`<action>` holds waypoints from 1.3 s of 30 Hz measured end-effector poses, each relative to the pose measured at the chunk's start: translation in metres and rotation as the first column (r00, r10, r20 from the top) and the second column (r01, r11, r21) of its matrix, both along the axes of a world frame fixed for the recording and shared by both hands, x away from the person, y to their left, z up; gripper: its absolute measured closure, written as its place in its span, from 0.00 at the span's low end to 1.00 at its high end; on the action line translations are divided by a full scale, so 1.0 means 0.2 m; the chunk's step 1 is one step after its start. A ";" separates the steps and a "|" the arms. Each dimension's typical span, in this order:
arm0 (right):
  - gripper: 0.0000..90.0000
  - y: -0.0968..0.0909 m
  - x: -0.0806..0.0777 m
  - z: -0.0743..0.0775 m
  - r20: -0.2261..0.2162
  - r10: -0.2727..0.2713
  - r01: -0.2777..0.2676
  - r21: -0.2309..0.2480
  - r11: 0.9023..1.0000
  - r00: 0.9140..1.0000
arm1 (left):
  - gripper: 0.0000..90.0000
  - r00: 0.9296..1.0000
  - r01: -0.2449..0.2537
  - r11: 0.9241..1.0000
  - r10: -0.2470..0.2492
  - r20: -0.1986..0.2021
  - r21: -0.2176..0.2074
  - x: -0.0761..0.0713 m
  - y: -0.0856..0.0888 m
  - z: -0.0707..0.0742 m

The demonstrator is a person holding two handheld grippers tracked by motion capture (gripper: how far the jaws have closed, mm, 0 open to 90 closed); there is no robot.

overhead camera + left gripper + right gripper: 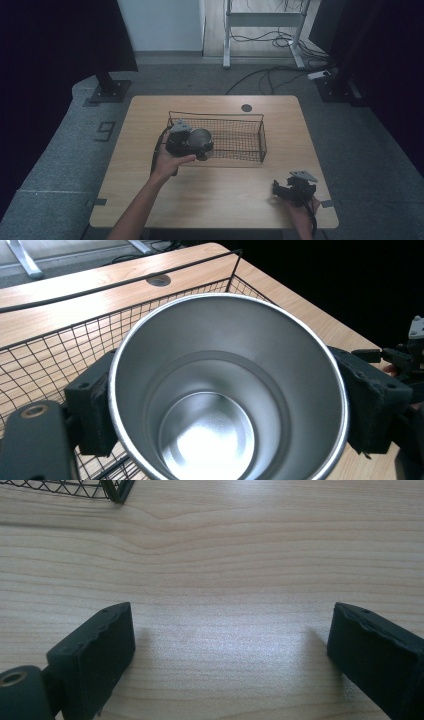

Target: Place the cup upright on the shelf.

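A light wooden desk (215,200) stands on a grey carpeted floor in a dim room, with dark curtains at both sides of the high view and cables trailing near a white frame at the top. A black wire basket (235,137) sits in the centre of the desk, just below a round cable hole (246,107).

The left claw (200,145), left of centre in the high view, grips a stainless steel cup (200,139), with 1 jaw pressed on each side of its wall. In the left gripper view the cup (227,390) fills the middle of the frame, open mouth toward the camera, empty and shiny inside, with the basket mesh (60,345) behind it at left. The cup appears to hang over the basket's left end, at or just above the rim; whether it touches the wire bottom I cannot tell.

The right claw (280,190) rests at the lower right of the high view, near the desk's front edge and well apart from the basket. Its jaws stand wide with nothing between them, bare wood (230,595) showing in the gap, and a basket corner (117,490) sits at the upper left of the right gripper view.

By my judgement the pick-up is done and the carry is nearly over. What is left is lowering the cup into the basket, letting go, and pulling the left claw clear.
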State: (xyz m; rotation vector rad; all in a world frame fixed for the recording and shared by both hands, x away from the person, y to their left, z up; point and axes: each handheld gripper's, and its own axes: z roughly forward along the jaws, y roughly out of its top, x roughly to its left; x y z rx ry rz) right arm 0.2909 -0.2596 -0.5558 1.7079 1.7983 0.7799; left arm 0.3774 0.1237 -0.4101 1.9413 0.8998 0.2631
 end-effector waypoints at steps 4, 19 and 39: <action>0.06 0.00 0.00 0.00 0.000 0.000 0.000 0.000 1.000 1.000 | 0.16 1.000 0.000 1.000 0.000 -0.007 0.000 0.02 -0.01 0.00; 0.06 0.00 0.00 0.00 0.006 -0.002 0.001 0.000 1.000 1.000 | 0.16 1.000 -0.011 1.000 0.012 -0.017 0.011 0.09 0.00 0.03; 0.06 0.00 0.00 0.00 0.005 -0.002 0.002 0.001 1.000 1.000 | 0.16 0.999 -0.024 1.000 0.024 -0.038 0.014 0.19 -0.01 0.03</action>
